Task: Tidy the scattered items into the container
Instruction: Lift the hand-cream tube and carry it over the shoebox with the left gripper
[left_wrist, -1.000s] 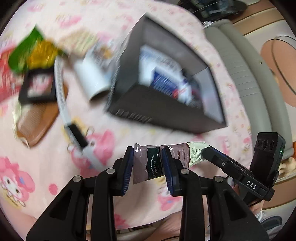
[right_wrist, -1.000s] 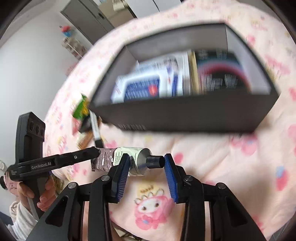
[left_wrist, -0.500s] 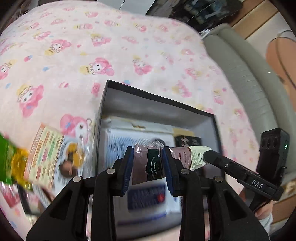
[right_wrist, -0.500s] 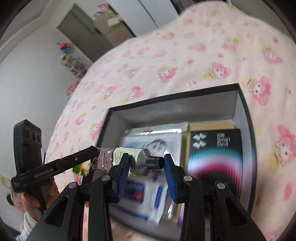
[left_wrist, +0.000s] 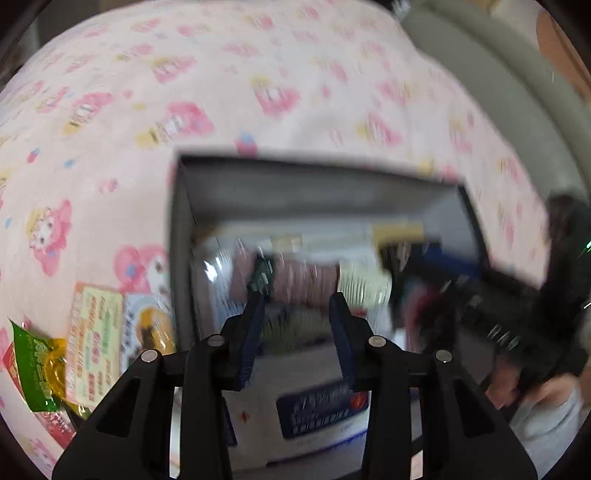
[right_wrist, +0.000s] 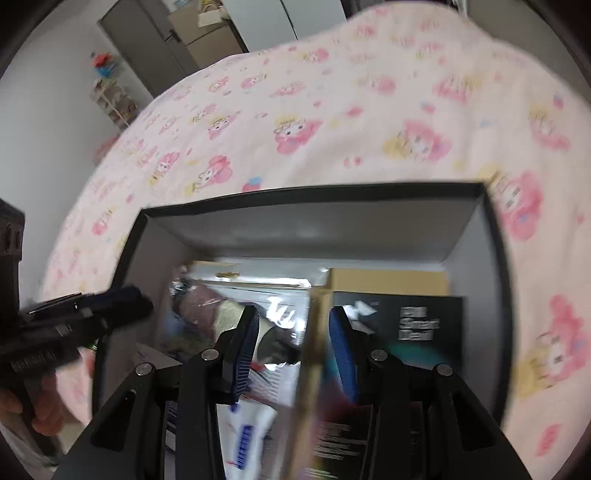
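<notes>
Left wrist: both tongs (left_wrist: 297, 301) (right_wrist: 293, 314) just spread apart, tube (left_wrist: 317, 275) loose inside box (left_wrist: 295, 177) walls.

Boxes: one dark open box (right_wrist: 314, 192)
Tubes: one (left_wrist: 314, 277)
Grippers: two, left gripper (left_wrist: 297, 306) and right gripper (right_wrist: 293, 321)
Snack packets outside the box: two, green (left_wrist: 33, 365) and pale (left_wrist: 99, 343)

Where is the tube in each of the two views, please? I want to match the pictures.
Left wrist: the tube lies across the centre, blurred, inside the box.
Right wrist: the tube is left of centre, blurred, inside the box.
Shared landmark: the black box on the pink blanket.
</notes>
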